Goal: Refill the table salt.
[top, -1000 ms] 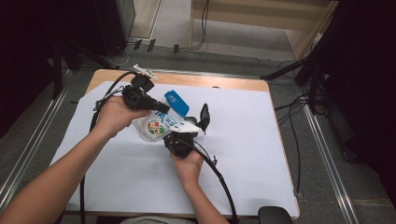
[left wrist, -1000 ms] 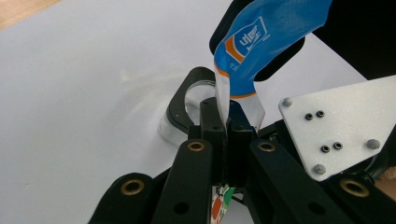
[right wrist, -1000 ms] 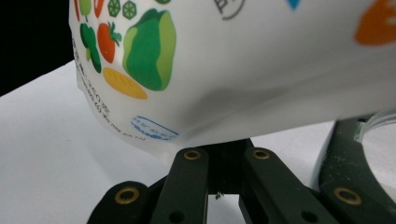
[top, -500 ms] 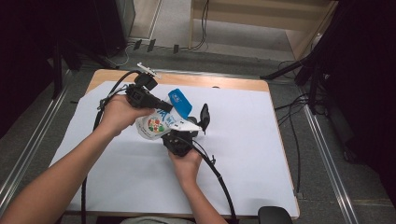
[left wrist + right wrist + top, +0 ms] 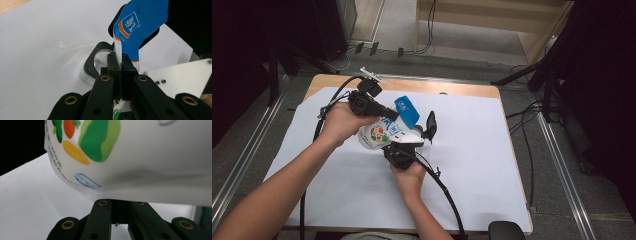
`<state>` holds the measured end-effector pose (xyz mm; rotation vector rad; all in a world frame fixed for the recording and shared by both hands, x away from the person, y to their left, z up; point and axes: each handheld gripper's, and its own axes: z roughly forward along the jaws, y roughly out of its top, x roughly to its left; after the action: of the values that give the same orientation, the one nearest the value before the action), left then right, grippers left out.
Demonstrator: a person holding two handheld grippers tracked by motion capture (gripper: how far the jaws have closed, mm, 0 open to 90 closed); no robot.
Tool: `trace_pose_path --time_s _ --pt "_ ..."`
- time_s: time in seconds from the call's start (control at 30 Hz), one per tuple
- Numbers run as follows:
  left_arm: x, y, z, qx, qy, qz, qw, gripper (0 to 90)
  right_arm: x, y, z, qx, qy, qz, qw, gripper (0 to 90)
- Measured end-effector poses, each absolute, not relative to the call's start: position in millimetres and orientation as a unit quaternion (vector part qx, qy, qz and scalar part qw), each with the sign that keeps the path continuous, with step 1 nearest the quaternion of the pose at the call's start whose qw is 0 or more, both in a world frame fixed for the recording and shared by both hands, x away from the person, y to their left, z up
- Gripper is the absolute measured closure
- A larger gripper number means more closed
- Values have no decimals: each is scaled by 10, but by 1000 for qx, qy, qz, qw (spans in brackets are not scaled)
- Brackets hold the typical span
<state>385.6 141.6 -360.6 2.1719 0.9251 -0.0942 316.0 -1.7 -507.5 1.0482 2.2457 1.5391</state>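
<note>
A white pouch (image 5: pixel 379 134) with fruit and vegetable print and a blue top (image 5: pixel 407 111) is held above the white table sheet between both grippers. My left gripper (image 5: pixel 392 116) comes in from the left and is shut on the pouch's thin side edge, just below the blue top (image 5: pixel 135 27); its jaws (image 5: pixel 120 61) pinch the white seam. My right gripper (image 5: pixel 398 146) rises from below, its jaws close together under the pouch's bottom edge (image 5: pixel 120 187). The pouch hides the fingertips of the right gripper (image 5: pixel 117 203).
A black ring-shaped object (image 5: pixel 430 125) with a clear middle (image 5: pixel 98 60) stands on the white sheet (image 5: pixel 472 150) just right of the pouch. Cables trail from both grippers toward the near edge. The wooden table edge (image 5: pixel 452 87) runs along the far side.
Both hands and the pouch have shifted very slightly to the right. Both grips look the same.
</note>
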Motion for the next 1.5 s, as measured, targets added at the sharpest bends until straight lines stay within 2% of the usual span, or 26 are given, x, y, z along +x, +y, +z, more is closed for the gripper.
trace_pose_path --time_s 0.67,1.17,1.5 --pt "3957 1284 -3634 850 374 -32 368 900 3219 9 -5040 370 750 543 76 900" --pt "3952 1292 -3598 848 375 -40 372 900 3252 64 -5050 363 753 542 88 900" --pt "3998 1220 -3617 851 376 -41 364 900 3258 65 -5027 364 750 547 76 900"
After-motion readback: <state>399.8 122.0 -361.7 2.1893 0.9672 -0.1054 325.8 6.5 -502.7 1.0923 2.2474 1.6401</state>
